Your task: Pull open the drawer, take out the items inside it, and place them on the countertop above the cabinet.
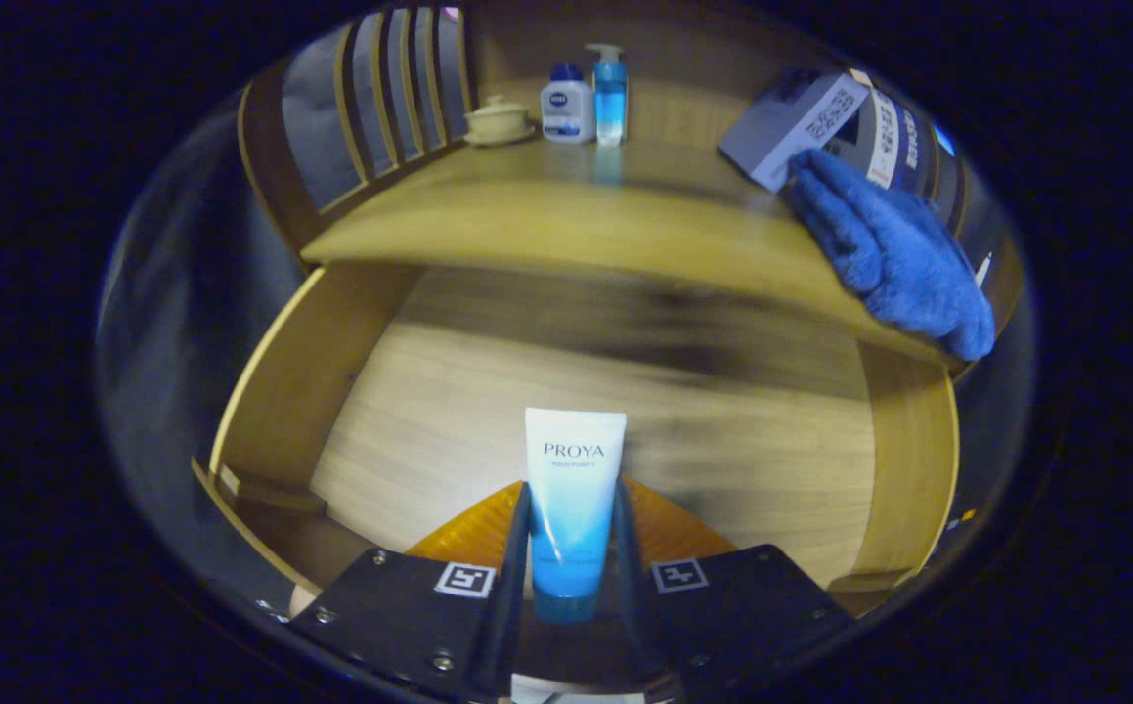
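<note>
My gripper (571,548) is shut on a white-and-blue cosmetic tube (572,489), which stands between the fingers with its cap end down and its flat crimped end up. The tube is held above the open wooden drawer (273,391), whose pale floor lies beyond and below it. Past the drawer, the wooden countertop (546,205) runs across. The lower part of the tube is hidden between the fingers.
On the countertop's back stand a white-and-blue bottle (566,103), a blue pump bottle (609,93) and a small cream lidded bowl (498,119). At the right lie a blue cloth (893,254) and boxes (801,122). A slatted wooden chair back (380,98) rises at the left.
</note>
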Tool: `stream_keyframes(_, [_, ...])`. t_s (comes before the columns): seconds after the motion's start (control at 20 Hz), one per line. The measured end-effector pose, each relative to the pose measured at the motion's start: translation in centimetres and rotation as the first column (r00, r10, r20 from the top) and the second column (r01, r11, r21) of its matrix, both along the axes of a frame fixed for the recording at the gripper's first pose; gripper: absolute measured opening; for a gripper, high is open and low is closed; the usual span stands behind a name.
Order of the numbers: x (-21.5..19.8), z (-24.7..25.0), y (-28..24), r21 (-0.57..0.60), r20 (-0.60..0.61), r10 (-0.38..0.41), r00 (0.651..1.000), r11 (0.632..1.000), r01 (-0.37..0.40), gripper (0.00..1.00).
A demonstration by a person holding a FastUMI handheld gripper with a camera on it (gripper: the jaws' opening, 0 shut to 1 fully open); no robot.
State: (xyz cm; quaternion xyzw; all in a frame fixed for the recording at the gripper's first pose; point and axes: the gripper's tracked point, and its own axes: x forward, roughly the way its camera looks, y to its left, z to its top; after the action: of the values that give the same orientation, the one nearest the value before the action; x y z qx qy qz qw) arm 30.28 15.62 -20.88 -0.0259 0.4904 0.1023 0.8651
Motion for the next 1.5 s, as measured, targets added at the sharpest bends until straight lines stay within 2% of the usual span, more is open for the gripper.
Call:
stream_keyframes(0.3, [3.3, 5.9, -1.2, 0.029, 0.139, -0.038, 0.990, 0.999, 0.034, 0.44])
stream_keyframes(0.55, [9.8, 8.5, -1.8, 0.010, 0.243, -0.082, 0.967, 0.997, 0.082, 0.44])
stream_keyframes(0.9, [16.7, 6.7, -1.3, -0.013, 0.342, -0.113, 0.933, 0.992, 0.126, 0.44])
stream_keyframes(1.15, [18.8, 4.3, -1.2, -0.027, 0.343, -0.137, 0.929, 0.987, 0.156, 0.44])
stream_keyframes(1.35, [19.5, 4.0, -0.8, 0.010, 0.358, -0.157, 0.920, 0.986, 0.165, 0.44])
stream_keyframes(1.45, [19.5, 5.1, -0.9, 0.017, 0.393, -0.157, 0.906, 0.986, 0.163, 0.50])
stream_keyframes(1.5, [19.2, 5.9, -0.9, 0.025, 0.419, -0.154, 0.895, 0.987, 0.158, 0.60])
